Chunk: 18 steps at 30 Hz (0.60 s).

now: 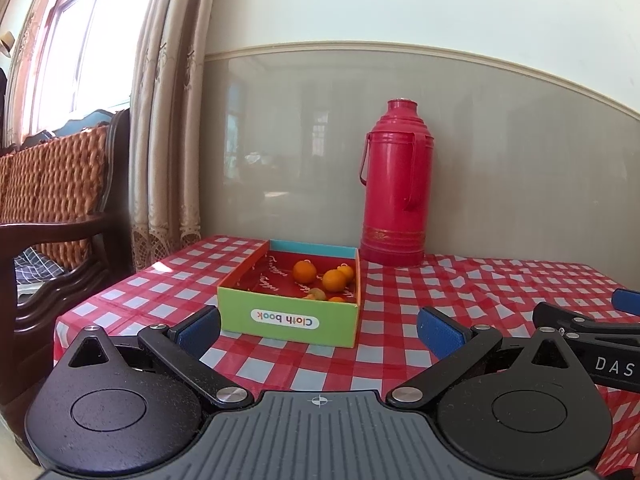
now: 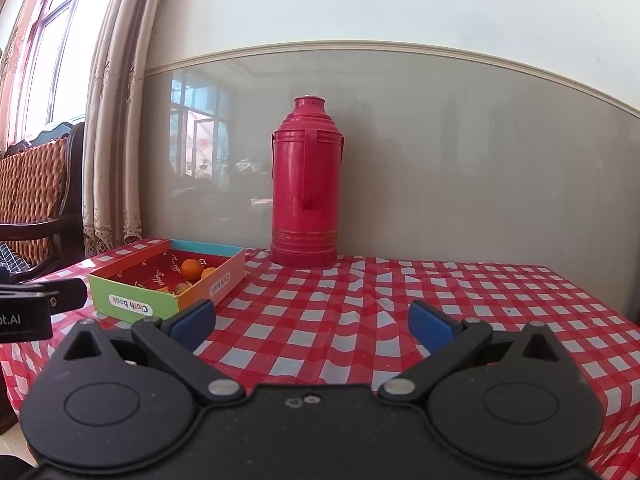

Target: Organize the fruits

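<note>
An open cardboard box [image 1: 288, 322] with a green "Cloth book" front stands on the red checked tablecloth [image 1: 400, 356]. Several small oranges [image 1: 334, 280] lie inside it on the red lining, with a yellowish fruit [image 1: 316, 293] near the front wall. My left gripper [image 1: 318, 330] is open and empty, just in front of the box. My right gripper [image 2: 312, 322] is open and empty, to the right of the box [image 2: 132, 304], over bare cloth. The oranges [image 2: 191, 269] also show in the right wrist view. The right gripper's arm [image 1: 592, 332] shows at the left view's right edge.
A tall red thermos [image 1: 394, 188] stands against the grey wall behind the box; it also shows in the right wrist view [image 2: 306, 188]. A dark wooden chair with a woven back [image 1: 52, 208] and curtains [image 1: 168, 120] are at the table's left.
</note>
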Each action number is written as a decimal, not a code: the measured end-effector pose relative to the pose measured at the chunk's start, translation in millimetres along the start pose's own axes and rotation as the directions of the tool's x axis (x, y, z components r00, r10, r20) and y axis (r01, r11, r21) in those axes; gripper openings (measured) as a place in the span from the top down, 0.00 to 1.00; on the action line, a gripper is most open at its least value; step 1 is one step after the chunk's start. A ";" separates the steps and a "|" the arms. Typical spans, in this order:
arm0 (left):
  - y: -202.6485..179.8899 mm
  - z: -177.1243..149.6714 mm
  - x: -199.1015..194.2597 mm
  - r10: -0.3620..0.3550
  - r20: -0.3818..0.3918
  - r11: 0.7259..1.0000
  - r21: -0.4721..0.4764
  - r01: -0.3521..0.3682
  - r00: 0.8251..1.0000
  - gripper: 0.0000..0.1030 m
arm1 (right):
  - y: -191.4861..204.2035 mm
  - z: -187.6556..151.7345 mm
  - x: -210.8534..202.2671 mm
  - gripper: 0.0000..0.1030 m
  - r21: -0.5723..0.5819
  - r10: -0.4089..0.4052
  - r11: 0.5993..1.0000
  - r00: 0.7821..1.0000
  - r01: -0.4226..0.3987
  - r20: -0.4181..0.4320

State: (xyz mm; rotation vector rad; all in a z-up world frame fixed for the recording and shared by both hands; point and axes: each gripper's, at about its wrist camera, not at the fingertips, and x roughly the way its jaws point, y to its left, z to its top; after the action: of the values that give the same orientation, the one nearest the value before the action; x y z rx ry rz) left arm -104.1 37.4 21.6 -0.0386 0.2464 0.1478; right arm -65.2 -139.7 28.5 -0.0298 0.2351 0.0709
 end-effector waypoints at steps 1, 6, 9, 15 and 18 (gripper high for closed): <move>0.2 0.3 0.0 0.000 0.000 1.000 -0.001 0.000 1.000 0.00 | -0.2 0.0 -0.2 0.06 0.002 0.000 1.000 1.000 0.000 -0.001; 0.5 0.2 0.1 0.000 0.001 1.000 -0.001 0.000 1.000 0.00 | 1.6 0.3 -0.7 0.06 0.003 0.001 1.000 1.000 -0.001 0.001; 0.5 0.2 0.1 0.000 0.001 1.000 -0.002 0.000 1.000 0.00 | 2.2 0.3 -0.6 0.06 0.004 -0.001 1.000 1.000 0.001 0.001; 0.7 0.1 0.1 0.003 0.001 1.000 0.000 -0.003 1.000 0.00 | 1.9 0.2 -0.5 0.06 0.003 0.001 1.000 1.000 -0.001 0.001; 0.5 0.4 0.4 0.002 0.002 1.000 0.000 -0.002 1.000 0.00 | 2.0 0.2 -0.5 0.06 0.004 0.000 1.000 1.000 0.000 0.001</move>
State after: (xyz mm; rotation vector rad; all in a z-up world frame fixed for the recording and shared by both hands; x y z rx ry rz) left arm -103.7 38.0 21.8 -0.0381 0.2450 0.1503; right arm -65.8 -137.7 28.8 -0.0261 0.2340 0.0705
